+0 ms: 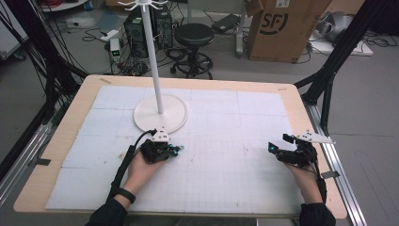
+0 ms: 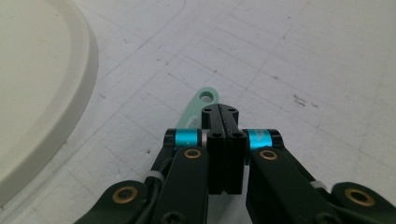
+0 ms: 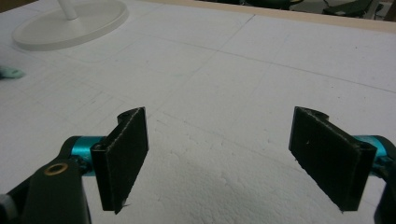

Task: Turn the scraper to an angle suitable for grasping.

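Observation:
My left gripper (image 1: 176, 150) rests low on the white gridded mat (image 1: 226, 141), just in front of the round base of a white hook stand (image 1: 160, 114). In the left gripper view its jaws (image 2: 220, 110) are pressed together. A small mint-green tag with a hole (image 2: 201, 101) lies flat on the mat, and its near end is hidden under the jaw tips. I cannot tell whether the jaws touch it. My right gripper (image 1: 274, 147) hovers near the table's right edge. Its jaws (image 3: 220, 117) stand wide apart over bare mat with nothing between them.
The stand's tall pole (image 1: 153, 56) rises to hooks at the top, and its base (image 2: 37, 93) sits left of my left jaws. The tag's tip (image 3: 9, 73) lies at the far left of the right gripper view. A stool (image 1: 194, 35) and a cardboard box (image 1: 282, 28) stand beyond the table.

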The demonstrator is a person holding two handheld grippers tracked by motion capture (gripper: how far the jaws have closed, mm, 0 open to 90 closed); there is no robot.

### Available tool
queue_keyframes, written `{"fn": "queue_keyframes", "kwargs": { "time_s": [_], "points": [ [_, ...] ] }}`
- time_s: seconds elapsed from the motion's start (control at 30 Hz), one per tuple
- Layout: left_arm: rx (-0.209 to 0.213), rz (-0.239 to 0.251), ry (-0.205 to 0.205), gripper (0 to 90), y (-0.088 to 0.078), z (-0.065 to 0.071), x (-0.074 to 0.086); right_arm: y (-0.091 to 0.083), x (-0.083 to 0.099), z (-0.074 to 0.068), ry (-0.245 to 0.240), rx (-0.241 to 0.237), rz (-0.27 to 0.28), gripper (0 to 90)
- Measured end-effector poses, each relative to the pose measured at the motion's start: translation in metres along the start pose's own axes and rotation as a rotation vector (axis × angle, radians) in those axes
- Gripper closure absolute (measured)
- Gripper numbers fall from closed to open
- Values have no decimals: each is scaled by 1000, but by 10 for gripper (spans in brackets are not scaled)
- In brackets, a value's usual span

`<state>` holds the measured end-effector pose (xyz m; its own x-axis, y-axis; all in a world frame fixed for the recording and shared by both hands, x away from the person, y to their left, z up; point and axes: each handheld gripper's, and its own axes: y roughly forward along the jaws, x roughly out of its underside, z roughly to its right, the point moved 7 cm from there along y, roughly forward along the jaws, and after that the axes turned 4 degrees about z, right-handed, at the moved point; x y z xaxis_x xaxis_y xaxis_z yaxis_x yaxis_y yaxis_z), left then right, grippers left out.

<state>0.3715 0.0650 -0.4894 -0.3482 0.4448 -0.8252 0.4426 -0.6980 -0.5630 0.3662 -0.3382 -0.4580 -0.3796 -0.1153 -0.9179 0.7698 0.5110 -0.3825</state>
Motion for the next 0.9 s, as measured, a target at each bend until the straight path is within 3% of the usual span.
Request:
{"fn": "queue_keyframes", "kwargs": {
  "time_s": [0.2, 0.3, 0.4, 0.53, 0.7, 0.8, 0.9],
  "points": [
    [27, 113, -40, 848, -25, -2, -14, 0, 0, 1, 1, -2, -1, 193],
    [8, 134, -13, 757, -47, -6, -14, -1, 0, 1, 5, -2, 0, 194],
    [-27, 168, 23, 637, -76, -16, -8, 0, 0, 1, 6, -3, -1, 194],
    [5, 246, -2, 485, -115, -31, 2, 0, 1, 1, -1, -1, -5, 194],
    [-14, 321, -4, 298, -159, -53, 17, 1, 2, 1, -1, 1, -11, 194],
    [-27, 351, -23, 249, -177, -65, 26, 1, 2, 0, 6, 4, -14, 194],
    [-66, 391, -41, 219, -193, -80, 37, 1, 2, 1, 4, 4, -12, 193]
  ]
}}
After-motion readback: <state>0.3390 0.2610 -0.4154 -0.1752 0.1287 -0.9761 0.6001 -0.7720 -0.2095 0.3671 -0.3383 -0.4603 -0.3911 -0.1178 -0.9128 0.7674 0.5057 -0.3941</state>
